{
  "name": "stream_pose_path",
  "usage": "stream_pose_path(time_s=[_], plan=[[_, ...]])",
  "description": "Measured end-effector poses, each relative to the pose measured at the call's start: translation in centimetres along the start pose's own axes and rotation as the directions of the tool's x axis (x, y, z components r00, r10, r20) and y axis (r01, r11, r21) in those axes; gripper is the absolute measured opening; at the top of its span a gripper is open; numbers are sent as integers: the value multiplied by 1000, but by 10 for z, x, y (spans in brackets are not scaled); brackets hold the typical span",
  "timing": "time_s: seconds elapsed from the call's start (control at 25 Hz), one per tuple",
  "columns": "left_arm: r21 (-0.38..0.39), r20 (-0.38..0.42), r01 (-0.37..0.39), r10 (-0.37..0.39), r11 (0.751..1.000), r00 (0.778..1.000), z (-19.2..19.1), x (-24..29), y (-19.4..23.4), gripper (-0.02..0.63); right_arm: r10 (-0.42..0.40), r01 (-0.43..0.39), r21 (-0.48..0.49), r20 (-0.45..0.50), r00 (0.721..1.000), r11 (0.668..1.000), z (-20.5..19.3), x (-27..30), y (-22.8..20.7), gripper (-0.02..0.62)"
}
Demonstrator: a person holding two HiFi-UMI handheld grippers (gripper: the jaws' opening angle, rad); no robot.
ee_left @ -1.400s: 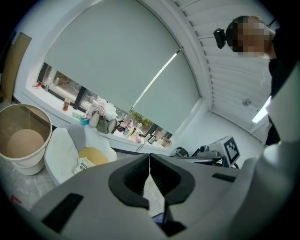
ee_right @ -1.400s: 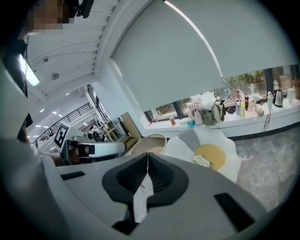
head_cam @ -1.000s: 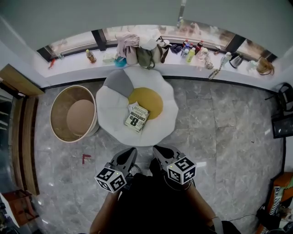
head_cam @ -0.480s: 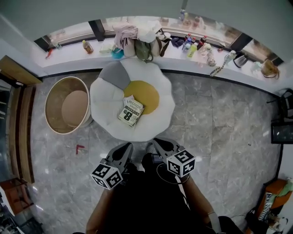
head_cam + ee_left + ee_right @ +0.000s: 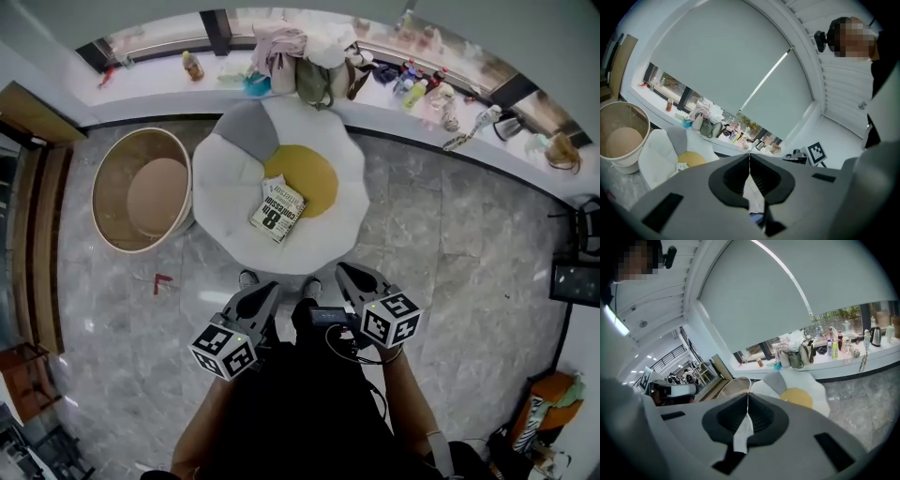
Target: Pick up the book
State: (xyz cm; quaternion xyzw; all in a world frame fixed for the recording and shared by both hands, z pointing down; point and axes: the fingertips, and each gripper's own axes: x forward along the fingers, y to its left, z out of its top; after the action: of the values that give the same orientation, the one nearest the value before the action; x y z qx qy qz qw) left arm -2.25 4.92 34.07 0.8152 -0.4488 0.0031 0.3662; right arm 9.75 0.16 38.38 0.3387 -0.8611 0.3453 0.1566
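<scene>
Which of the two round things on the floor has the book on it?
The white flower-shaped cushion with the yellow centre; the book lies on it. The tan tub beside it has none.

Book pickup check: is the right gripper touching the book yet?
Apart. The head view shows cushion and floor between the right gripper and the book.

Grey marble floor [image 5: 469, 244] met a cluttered sill [image 5: 141, 82] below a blind [image 5: 726, 61]. A tub [image 5: 112, 225] stood beside a cushion [image 5: 225, 187].
</scene>
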Motion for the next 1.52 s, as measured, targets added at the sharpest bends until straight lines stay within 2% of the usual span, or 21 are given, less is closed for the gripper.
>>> stream_pose_path(time_s=[0.32, 0.48, 0.68, 0.96, 1.28, 1.52], plan=[[-10, -101, 75, -75, 997, 992, 9, -8, 43, 15, -62, 66, 113, -33, 998, 991, -15, 53, 9, 17], [6, -193, 126, -123, 992, 974, 3, -9, 70, 15, -79, 91, 156, -84, 993, 984, -41, 82, 18, 17], [-40, -275, 144, -149, 989, 950, -3, -1, 111, 15, -93, 123, 233, -137, 986, 965, -78, 112, 24, 17], [-73, -307, 123, -140, 990, 941, -16, 17, 162, 15, -95, 161, 285, -231, 968, 945, -132, 147, 17, 17], [-98, -363, 103, -132, 990, 922, -52, 47, 209, 15, -51, 143, 303, -294, 954, 942, -174, 189, -4, 18], [-128, -387, 53, -99, 990, 917, -82, 56, 238, 15, -39, 159, 400, -292, 956, 903, -212, 209, -32, 18]])
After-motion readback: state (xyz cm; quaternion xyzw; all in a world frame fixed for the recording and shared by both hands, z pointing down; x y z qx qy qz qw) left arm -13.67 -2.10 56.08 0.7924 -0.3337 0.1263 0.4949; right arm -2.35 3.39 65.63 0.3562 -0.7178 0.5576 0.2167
